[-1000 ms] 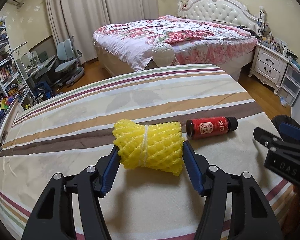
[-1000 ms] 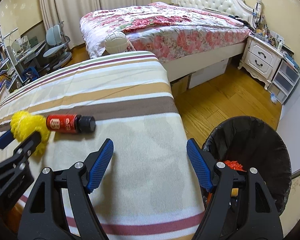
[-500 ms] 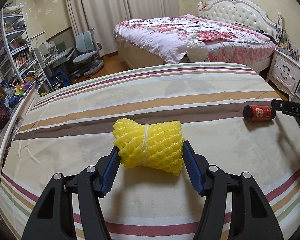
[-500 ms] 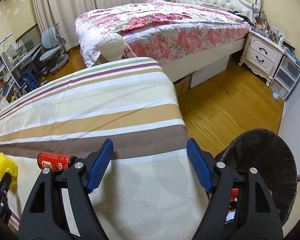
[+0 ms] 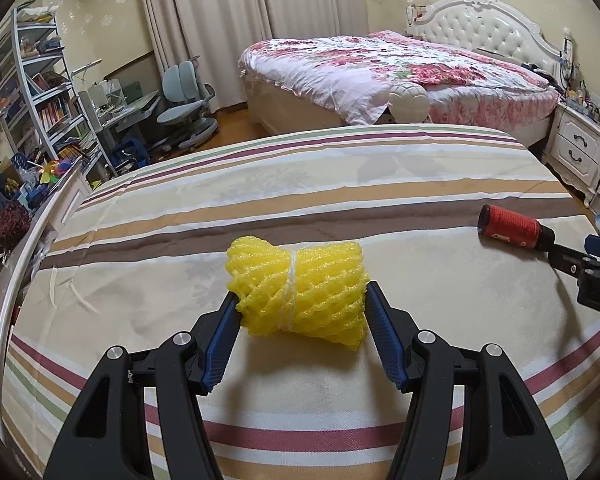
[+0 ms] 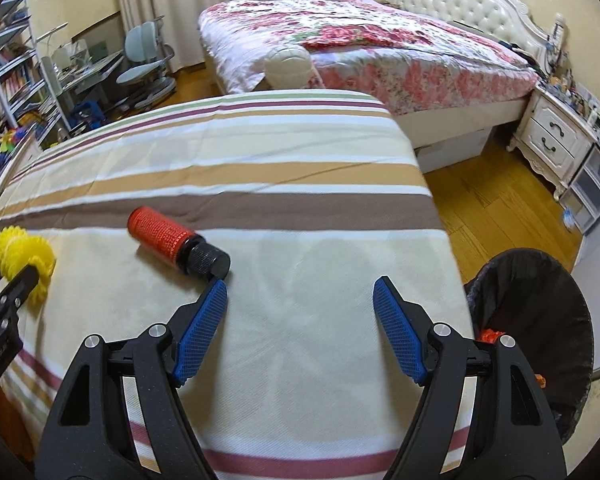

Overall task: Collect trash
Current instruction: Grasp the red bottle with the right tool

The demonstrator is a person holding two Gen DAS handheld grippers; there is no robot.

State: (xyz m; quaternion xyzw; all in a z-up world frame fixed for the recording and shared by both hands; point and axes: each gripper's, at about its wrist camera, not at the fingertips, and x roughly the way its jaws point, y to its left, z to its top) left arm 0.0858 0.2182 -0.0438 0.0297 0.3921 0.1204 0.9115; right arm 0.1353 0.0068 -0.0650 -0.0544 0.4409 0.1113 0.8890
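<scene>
Two pieces of trash lie on the striped bedspread [image 5: 340, 184]. Nearest, the left gripper [image 5: 300, 312] pinches a yellow foam-net roll tied with white string [image 5: 296, 288] across its ends, apparently ready for carrying. The right gripper [image 6: 300, 300] is spread wide with nothing between its jaws, its left fingertip just beside the black cap of one red-labelled bottle lying on its side [image 6: 172, 240], probably lining up a grasp. One black-lined bin [image 6: 540, 320] waits beside the bed's edge, holding something orange. Beyond stands a floral bed [image 5: 400, 64].
</scene>
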